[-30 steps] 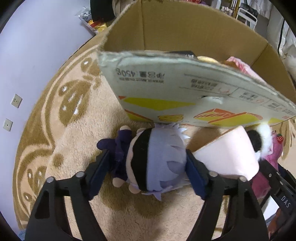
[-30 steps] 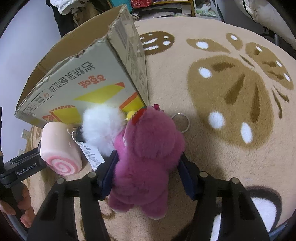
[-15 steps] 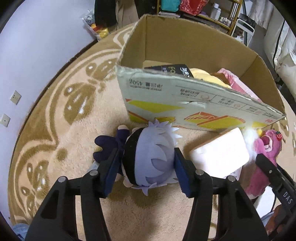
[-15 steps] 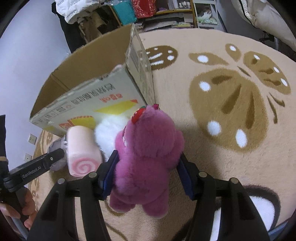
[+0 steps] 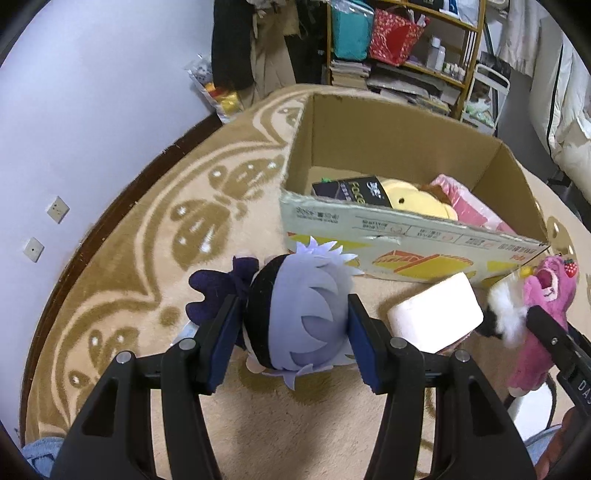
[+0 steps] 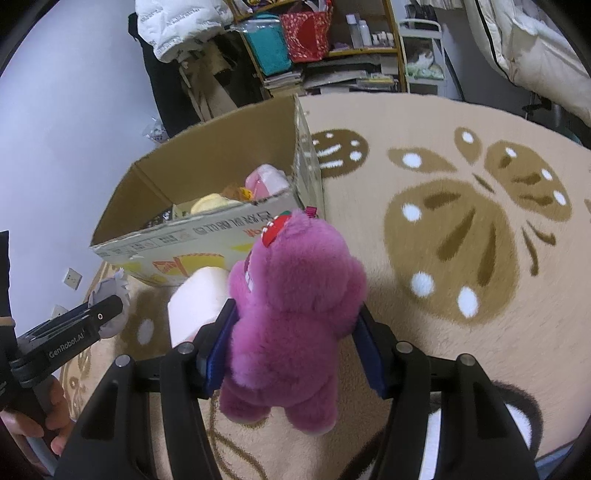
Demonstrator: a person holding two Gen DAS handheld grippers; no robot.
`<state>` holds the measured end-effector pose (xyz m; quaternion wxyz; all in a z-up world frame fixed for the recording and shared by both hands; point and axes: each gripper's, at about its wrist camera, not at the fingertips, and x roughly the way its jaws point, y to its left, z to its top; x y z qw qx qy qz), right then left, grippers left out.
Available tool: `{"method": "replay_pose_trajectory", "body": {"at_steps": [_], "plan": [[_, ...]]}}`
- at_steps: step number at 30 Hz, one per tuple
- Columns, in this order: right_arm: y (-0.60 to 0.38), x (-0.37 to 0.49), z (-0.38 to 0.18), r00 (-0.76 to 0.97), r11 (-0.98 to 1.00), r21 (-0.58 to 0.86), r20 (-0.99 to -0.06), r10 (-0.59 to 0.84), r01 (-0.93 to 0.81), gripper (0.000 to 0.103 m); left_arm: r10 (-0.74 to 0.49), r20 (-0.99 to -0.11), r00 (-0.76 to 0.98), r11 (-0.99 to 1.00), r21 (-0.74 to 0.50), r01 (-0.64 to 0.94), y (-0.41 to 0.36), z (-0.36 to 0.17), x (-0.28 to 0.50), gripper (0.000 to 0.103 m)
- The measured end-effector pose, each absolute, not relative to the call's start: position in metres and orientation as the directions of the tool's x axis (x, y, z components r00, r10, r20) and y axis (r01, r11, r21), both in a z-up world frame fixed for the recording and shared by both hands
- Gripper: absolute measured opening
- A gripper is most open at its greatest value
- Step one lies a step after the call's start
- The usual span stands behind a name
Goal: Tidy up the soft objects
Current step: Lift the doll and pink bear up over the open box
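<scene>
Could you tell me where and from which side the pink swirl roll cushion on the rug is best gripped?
Grip the roll cushion across its rounded middle, coming from above. It lies on its side on the rug beside the cardboard box, so its curved flanks are probably the easiest faces to reach.

A round beige rug (image 6: 461,332) with brown butterfly patterns covers the floor. Against the pale wall (image 5: 92,110), two white outlets (image 5: 57,209) sit low down. Beyond the rug stands a wooden shelf (image 5: 424,66) crammed with books, small bottles, a teal bag (image 6: 267,48) and a red patterned bag (image 6: 306,35). A white puffy jacket (image 6: 177,26) hangs beside it, with pale bedding (image 6: 535,48) off to the right.
</scene>
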<state>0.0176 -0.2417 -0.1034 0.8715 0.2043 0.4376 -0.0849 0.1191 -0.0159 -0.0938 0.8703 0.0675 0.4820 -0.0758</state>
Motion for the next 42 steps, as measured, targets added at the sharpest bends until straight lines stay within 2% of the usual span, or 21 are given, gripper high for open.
{"method": "replay_pose_trajectory", "body": {"at_steps": [12,16,22,28,33,42], "plan": [[-0.230,0.006,-0.054,0.743,0.927,0.283,-0.669,0.007,0.246,0.063,-0.032,-0.687,0.726,0.989,0.083,0.122,-0.005,-0.033,0.097,0.056],[-0.227,0.004,-0.042,0.780,0.934,0.287,-0.625,0.014,0.214,0.063,-0.036,-0.660,0.750,0.990,0.081,0.119,-0.005,-0.021,0.096,0.056],[-0.226,0.009,-0.044,0.766,0.933,0.282,-0.643,0.011,0.223,0.063,-0.040,-0.650,0.759,0.992,0.064,0.107,-0.003,-0.017,0.100,0.057],[-0.226,0.022,-0.066,0.701,0.936,0.264,-0.712,0.026,0.234,0.063,-0.035,-0.649,0.760,0.993,0.062,0.099,-0.004,-0.019,0.104,0.057],[-0.227,0.037,-0.087,0.668,0.921,0.316,-0.739,0.087,0.230,0.064,-0.030,-0.647,0.762,0.993,0.068,0.096,-0.005,-0.020,0.105,0.057],[-0.236,0.047,-0.101,0.673,0.886,0.397,-0.726,0.141,0.242,0.065,-0.024,-0.644,0.765,0.992,0.081,0.099,-0.008,-0.022,0.105,0.057]]}}
